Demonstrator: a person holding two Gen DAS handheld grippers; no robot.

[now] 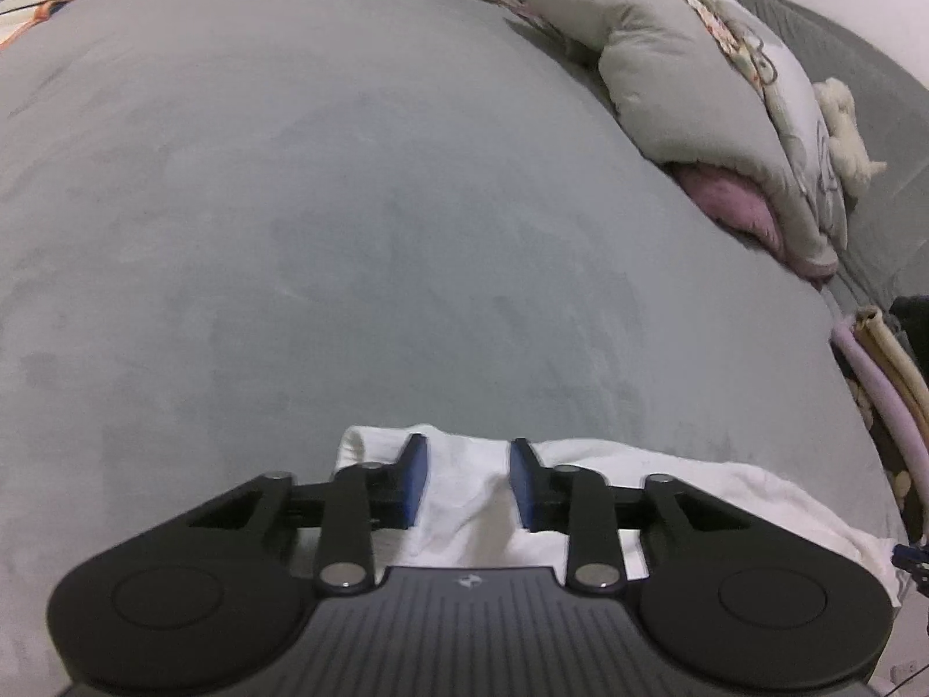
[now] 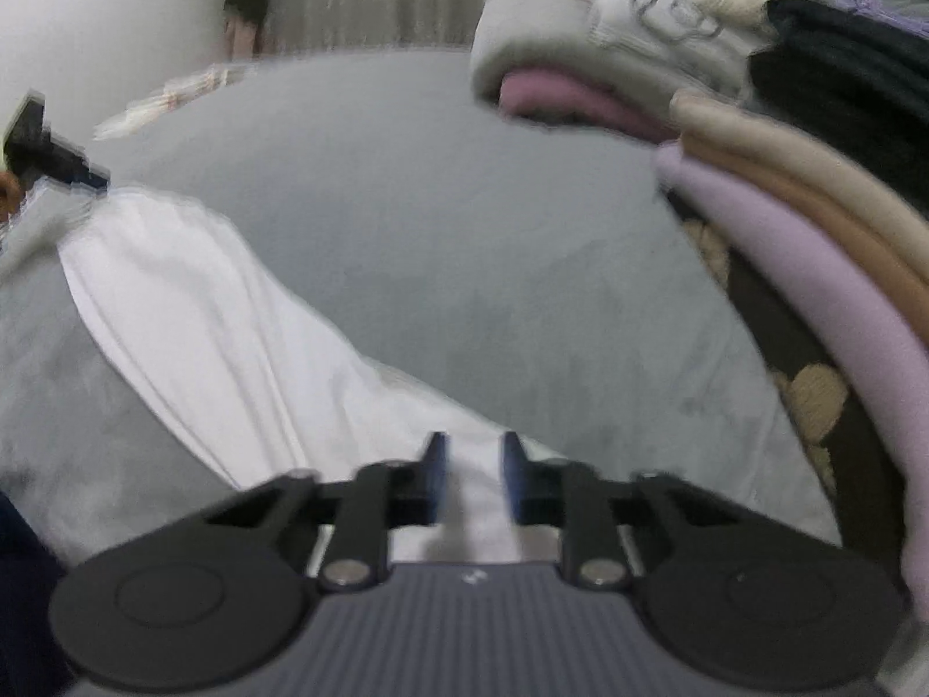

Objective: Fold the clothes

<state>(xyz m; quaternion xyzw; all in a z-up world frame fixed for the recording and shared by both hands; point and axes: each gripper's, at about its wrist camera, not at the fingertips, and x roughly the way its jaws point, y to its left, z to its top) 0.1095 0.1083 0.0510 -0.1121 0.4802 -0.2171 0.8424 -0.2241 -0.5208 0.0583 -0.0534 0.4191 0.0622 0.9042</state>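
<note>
Across the wide grey bed, left bare as a folding area, a thin white cotton garment lies along the near edge, with folded clothes stacked at the right, likely the done pile. Both the left hand-held gripper and right hand-held gripper pinch its edge, probably to lift and spread it flat.

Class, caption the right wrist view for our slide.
Right gripper pinches a white garment on grey bedding.
</note>
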